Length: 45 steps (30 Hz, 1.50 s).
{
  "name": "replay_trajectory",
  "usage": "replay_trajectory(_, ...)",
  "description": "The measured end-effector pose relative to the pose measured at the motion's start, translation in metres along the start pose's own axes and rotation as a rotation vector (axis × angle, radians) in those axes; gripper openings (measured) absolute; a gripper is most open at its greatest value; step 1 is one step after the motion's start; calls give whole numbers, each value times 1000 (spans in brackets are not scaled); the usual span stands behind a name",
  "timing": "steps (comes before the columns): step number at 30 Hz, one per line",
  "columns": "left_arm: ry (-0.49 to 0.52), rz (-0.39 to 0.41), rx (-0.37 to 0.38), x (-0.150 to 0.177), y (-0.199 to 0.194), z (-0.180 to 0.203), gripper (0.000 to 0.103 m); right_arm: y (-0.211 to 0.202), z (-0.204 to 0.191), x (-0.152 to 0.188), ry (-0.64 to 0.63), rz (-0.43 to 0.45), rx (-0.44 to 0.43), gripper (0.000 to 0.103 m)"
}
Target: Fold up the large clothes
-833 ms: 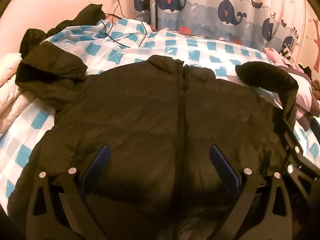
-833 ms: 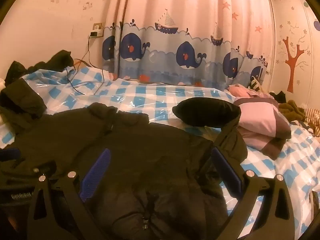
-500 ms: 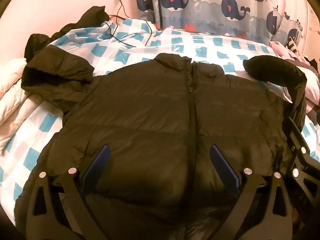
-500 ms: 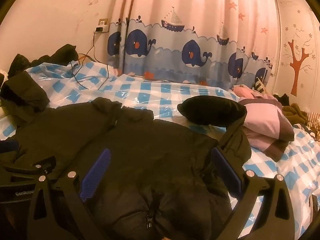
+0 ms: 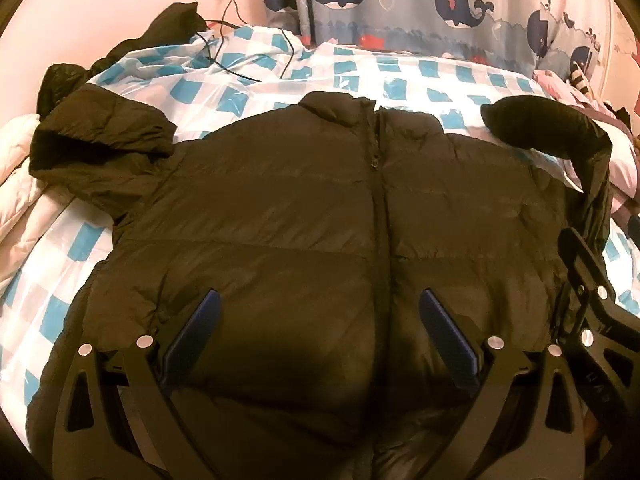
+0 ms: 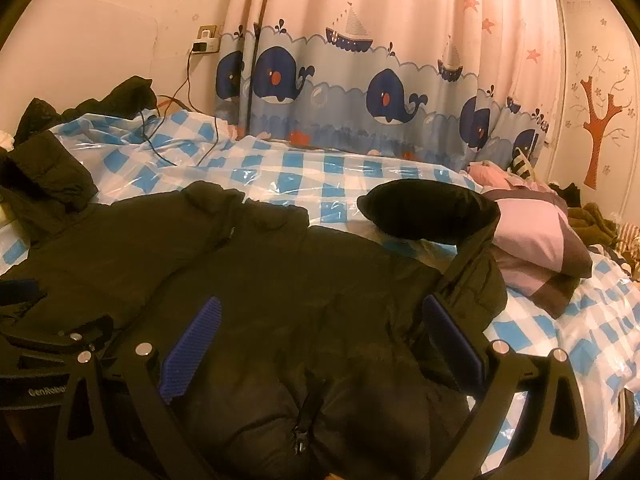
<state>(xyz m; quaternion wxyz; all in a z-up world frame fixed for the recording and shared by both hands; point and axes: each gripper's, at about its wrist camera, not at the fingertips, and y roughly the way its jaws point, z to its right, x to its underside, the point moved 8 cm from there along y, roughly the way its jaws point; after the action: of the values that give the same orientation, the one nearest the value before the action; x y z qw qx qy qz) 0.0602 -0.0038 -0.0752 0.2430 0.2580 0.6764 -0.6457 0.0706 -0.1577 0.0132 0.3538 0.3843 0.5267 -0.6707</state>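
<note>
Left gripper [image 5: 318, 320] stood with jaws spread wide, nothing between the pads, hovering over the lower front of the dark puffer jacket [image 5: 320, 232]. Left wrist view: jacket lay flat and zipped on the blue-and-white checked bed cover [image 5: 400, 76], collar away from the tongs, hem toward them, so its long axis (the zipper line) ran straight ahead between the blue pads. One sleeve [image 5: 100, 152] lay folded out at picture left; the other sleeve [image 5: 552, 132] arched up at picture right, just beside the right gripper's frame at that edge. Compared with the earlier frames, the jacket sat lower and fuller in view and the zipper had shifted right of centre.

Right wrist view: right gripper [image 6: 320, 336] likewise wide and empty, above the jacket's hem near the zipper pull [image 6: 300, 440]. Raised sleeve [image 6: 432, 212] lay ahead and to picture right, nearer this hand than the left. A pink pillow [image 6: 536, 248] sat beyond it. View had tilted slightly upward since earlier (more curtain [image 6: 360, 92] visible).
</note>
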Motion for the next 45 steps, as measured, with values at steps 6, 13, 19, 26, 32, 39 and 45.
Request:
replay_trajectory(6,5,-9,-10,1,2,0,95,3,1,3,7,-20,-10,97)
replay_trajectory(13,11,-2,-57,0,2,-7,95,6,3,7,22,-45,-18,97)
replay_trajectory(19,11,2,-62,-2,1,-8,95,12,5,11,41,-77,-30,97)
replay_trajectory(26,16,14,-70,-3,0,-9,95,17,7,16,62,-111,-42,97)
replay_trajectory(32,16,14,-71,-4,0,-8,95,21,4,21,57,-133,-52,97)
replay_trajectory(39,15,14,-70,-4,0,-8,95,27,0,27,46,-170,-65,97)
replay_trajectory(45,14,14,-70,-4,0,-8,95,30,-4,31,30,-191,-72,97)
